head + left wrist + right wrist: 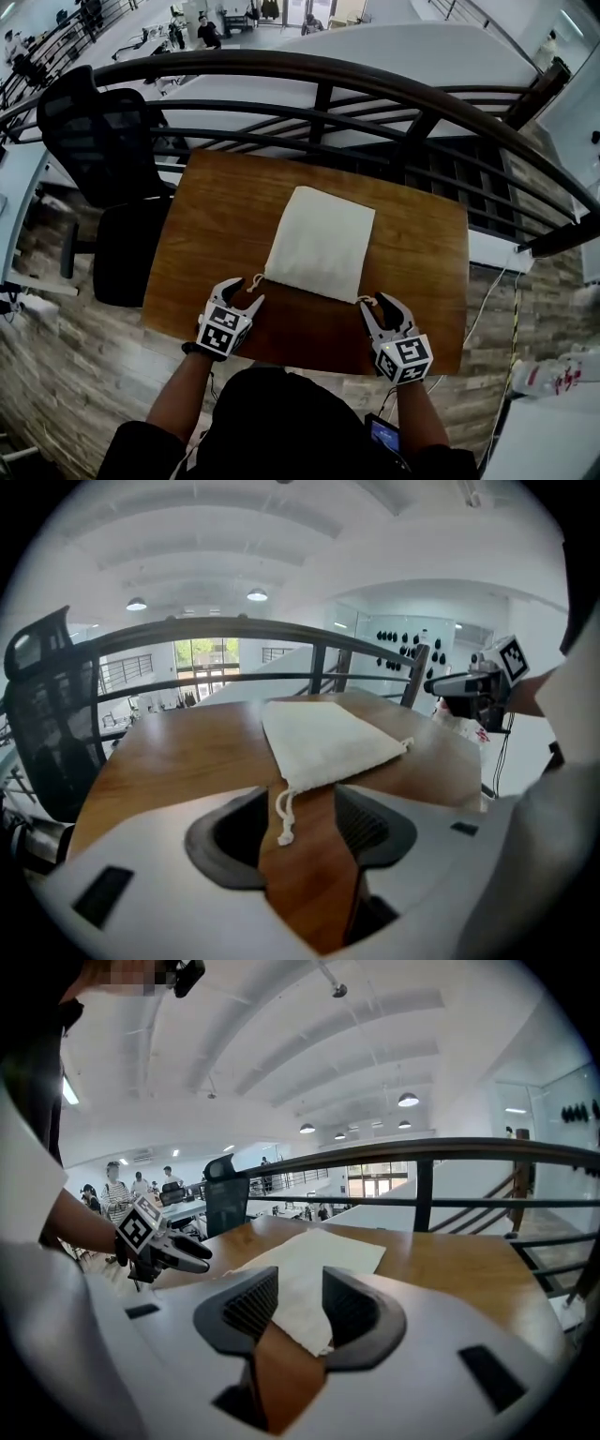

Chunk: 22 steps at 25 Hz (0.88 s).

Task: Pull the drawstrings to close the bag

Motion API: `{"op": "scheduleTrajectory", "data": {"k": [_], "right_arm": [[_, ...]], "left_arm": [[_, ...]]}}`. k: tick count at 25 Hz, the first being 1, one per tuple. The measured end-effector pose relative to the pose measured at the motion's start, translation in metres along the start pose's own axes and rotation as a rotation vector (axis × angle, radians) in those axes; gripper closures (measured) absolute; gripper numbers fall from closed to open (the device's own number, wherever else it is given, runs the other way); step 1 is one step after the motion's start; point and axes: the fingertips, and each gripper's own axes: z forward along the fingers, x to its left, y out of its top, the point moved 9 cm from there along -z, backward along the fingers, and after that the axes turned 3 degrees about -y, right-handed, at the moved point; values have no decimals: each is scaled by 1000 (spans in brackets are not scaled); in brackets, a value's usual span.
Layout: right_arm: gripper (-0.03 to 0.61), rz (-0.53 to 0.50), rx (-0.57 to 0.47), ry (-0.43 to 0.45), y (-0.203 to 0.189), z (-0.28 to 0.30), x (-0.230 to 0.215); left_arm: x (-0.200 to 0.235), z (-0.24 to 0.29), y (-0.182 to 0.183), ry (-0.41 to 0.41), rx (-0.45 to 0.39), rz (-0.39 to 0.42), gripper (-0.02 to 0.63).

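- Left gripper [242,292] and right gripper [382,305], both with jaws apart, near table [216,216] front edge.
- One bag [321,242]; bare wood either side.
- One drawstring [284,817] lies between left jaws.

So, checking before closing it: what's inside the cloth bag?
The bag lies flat on the wooden table, with no bulge showing. The cloth covers its inside, so any contents cannot be seen.

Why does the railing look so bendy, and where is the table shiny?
Head view: the wide lens bows the railing into an arc. Left gripper view: daylight leaves a pale sheen on the table beside the bag, and black corners ring the picture. Right gripper view: the ceiling lamps glow bright, with the same dark round edge.
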Motion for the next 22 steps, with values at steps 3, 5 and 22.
{"op": "scheduleTrajectory", "data": {"k": [3,5,22], "right_arm": [[442,24,27,-1,-5,11,-9],[448,40,41,-3,-9,18,-16],[492,92,131,-84,-38,34,-71]], "left_arm": [[10,22,-1,-5,62,-22,383],[14,34,0,-14,93,-35,383],[3,80,3,-40,328,4,440]]}}
